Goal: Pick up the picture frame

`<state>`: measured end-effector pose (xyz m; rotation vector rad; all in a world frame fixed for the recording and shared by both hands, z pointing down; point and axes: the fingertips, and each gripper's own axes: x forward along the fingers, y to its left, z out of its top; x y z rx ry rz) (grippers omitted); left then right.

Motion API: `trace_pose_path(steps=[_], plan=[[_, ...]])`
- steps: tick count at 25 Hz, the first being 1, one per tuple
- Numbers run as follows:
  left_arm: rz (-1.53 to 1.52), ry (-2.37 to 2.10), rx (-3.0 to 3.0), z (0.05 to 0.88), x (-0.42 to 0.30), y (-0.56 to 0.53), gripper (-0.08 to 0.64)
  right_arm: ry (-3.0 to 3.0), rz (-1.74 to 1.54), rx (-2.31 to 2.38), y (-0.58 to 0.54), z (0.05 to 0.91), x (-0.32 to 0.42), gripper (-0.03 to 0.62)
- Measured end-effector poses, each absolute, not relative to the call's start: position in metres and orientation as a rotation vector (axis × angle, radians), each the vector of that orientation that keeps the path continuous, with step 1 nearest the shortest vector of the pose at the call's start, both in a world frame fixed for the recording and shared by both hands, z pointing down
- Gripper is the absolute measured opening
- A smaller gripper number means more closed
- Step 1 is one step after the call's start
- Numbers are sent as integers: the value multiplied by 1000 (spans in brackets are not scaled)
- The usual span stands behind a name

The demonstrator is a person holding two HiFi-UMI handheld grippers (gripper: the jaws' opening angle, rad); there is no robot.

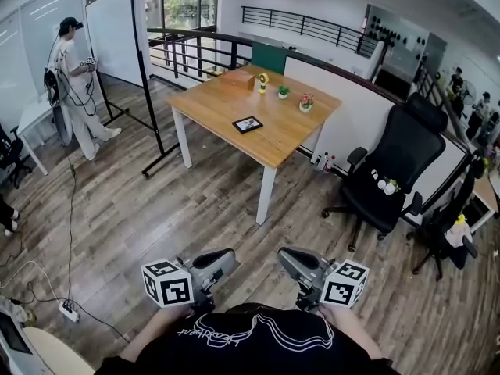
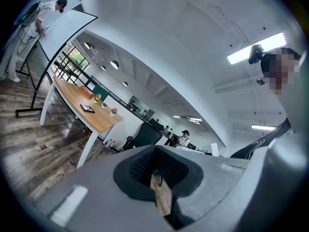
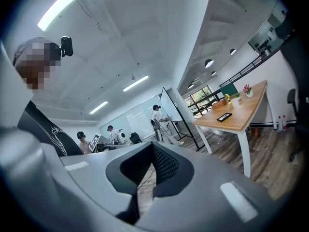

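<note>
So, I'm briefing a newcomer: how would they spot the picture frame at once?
Find the wooden table mid-room. The picture frame lies flat on it, apart from everything else. Unlike the small potted plants near the far edge, it is a dark, flat rectangle.

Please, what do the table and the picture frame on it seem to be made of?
Table top: wood or wood veneer, light brown with faint grain, matte. Its legs: white, smooth, probably painted metal or wood. Picture frame: dark thin border, too small to tell the material.
</note>
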<state>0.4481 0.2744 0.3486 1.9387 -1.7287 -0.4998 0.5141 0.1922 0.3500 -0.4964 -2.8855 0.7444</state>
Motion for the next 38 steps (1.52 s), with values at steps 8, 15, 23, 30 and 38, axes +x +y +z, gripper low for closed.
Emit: trace_pose_path(steps=[8, 15, 23, 30, 38], plan=[[-494, -1734, 1904, 367, 429, 305, 124, -2820, 857, -509, 219, 375, 498, 60], [-461, -1775, 1884, 385, 410, 344, 230, -2801, 866, -399, 232, 391, 476, 277], [-588, -1805, 1779, 415, 366, 373, 288, -2698, 820, -425, 255, 422, 446, 302], [-601, -1782, 1733, 437, 316, 350, 298, -2641, 845, -487, 237, 440, 384, 291], [-528, -1781, 1671, 451, 188, 291, 308, -2629, 859, -472, 174, 456, 243, 290]])
